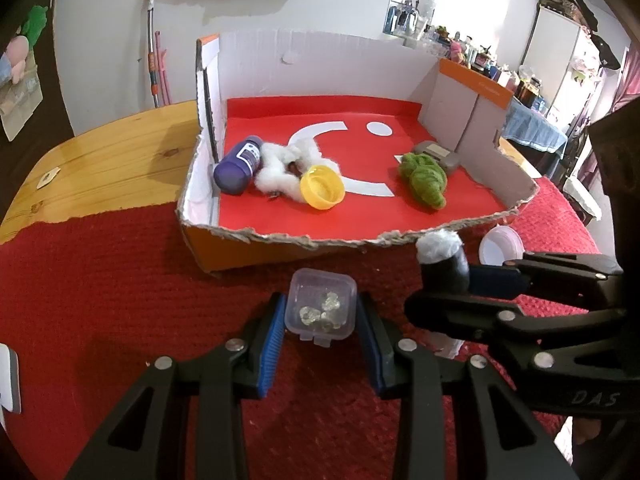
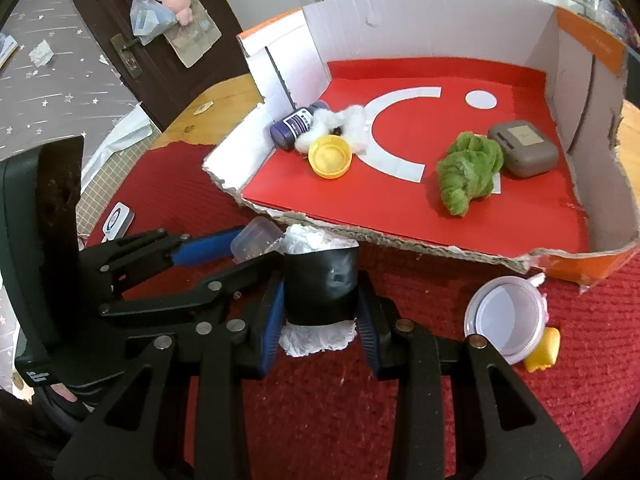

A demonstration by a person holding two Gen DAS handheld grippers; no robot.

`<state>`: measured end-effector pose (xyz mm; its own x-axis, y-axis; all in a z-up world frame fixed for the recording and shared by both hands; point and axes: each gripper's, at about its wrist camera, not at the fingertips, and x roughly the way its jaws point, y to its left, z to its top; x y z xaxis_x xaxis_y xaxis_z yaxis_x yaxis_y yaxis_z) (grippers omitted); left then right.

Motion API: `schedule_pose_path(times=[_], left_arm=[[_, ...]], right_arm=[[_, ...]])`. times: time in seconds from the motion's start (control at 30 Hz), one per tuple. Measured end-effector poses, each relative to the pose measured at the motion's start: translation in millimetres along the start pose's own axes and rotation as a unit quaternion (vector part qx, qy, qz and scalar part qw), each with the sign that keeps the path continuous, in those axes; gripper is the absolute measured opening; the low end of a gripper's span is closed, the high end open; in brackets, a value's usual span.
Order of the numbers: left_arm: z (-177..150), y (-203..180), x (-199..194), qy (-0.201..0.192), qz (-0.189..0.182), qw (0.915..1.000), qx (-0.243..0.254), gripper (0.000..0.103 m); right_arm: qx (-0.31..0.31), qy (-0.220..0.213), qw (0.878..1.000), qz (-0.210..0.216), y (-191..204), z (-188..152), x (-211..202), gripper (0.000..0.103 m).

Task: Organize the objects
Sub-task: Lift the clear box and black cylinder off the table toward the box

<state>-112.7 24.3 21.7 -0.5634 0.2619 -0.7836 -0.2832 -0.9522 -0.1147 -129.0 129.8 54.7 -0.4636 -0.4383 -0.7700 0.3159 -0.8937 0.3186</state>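
My left gripper (image 1: 320, 334) has its blue pads on either side of a small clear plastic container (image 1: 322, 306) with a few glassy beads inside; the pads sit right at its walls, though I cannot tell for certain that they press it. My right gripper (image 2: 320, 312) is closed on a black-wrapped roll (image 2: 322, 286) with white wadding showing at both ends, pads flat against its sides. Both grippers hover over the red cloth (image 1: 100, 280), just in front of the torn front edge of the cardboard box (image 1: 320, 50), the right one beside the left.

Inside the box, on its red liner, a purple bottle (image 1: 238, 164) lies against the left wall, touching a clump of white cotton (image 1: 280, 164). A yellow cap (image 1: 322, 187) rests on its side against the cotton's front. Toward the box's right wall sits a bundle of green yarn (image 1: 424, 178), touching a grey case (image 2: 524, 148) behind it.

Outside the box, off its front right corner, a white lid (image 2: 504, 320) lies open side up on the cloth, with a yellow toy (image 2: 544, 350) just beside it.
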Motion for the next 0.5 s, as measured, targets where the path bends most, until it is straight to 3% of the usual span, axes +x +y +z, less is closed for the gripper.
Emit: schedule_pose_path(times=[0.5], left_arm=[[-4.6,-16.1,-36.0,-0.038,0.003,0.9993,0.003,0.037]], right_arm=[[-0.008,-0.041,0.999,-0.024,10.9,-13.3,-43.6,0.032]])
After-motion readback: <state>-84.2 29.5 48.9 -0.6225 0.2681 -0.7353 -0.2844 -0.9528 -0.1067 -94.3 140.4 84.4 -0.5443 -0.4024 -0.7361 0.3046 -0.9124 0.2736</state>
